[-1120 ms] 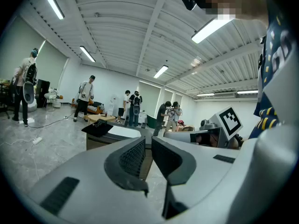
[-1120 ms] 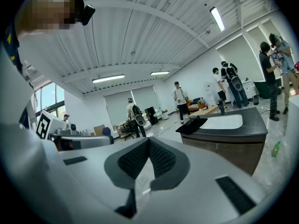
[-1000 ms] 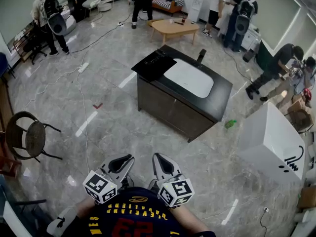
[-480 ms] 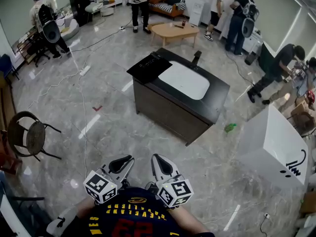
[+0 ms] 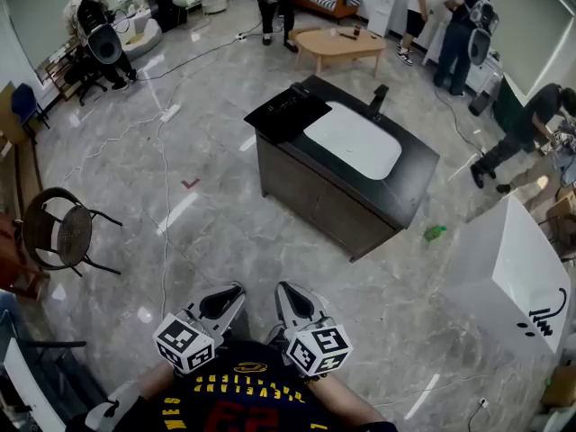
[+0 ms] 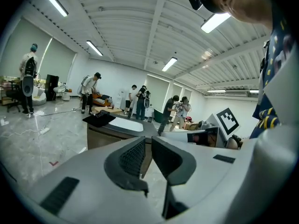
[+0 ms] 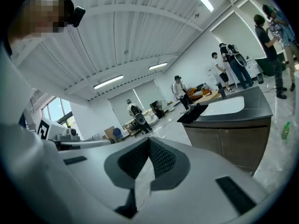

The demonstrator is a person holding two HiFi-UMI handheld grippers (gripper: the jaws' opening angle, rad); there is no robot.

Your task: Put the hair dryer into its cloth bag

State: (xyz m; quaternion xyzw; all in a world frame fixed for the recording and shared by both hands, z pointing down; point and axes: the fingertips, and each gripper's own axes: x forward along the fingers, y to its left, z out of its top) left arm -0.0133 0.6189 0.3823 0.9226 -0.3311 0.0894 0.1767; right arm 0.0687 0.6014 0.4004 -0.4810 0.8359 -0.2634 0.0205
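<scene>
On a grey marble floor (image 5: 225, 232), well short of a dark cabinet (image 5: 315, 196), two hand-held grippers are carried close to the chest and pointed toward it. The left gripper (image 5: 225, 297) is shown with its jaws a narrow slit apart and nothing between them. The right gripper (image 5: 292, 295) is closed tight on nothing, its ribbed pads meeting at the tips. A flat black cloth (image 5: 286, 113) is laid on the cabinet's far left corner, beside a white inset top (image 5: 353, 140), and is judged to be the bag. A small upright dark object (image 5: 379, 100) at the far edge may be the hair dryer, though neither can be confirmed at this range. No step of the task is yet begun.

Trouble is most likely to be met on the way: a cable (image 5: 163, 259) is trailed across the floor at the left, and a foot could be caught by it. With both sets of jaws so nearly closed, the cloth could be pushed away rather than gripped unless they are widened first. The feet are hidden beneath the person's shirt (image 5: 243, 403), and the bag's mouth cannot be made out.
</scene>
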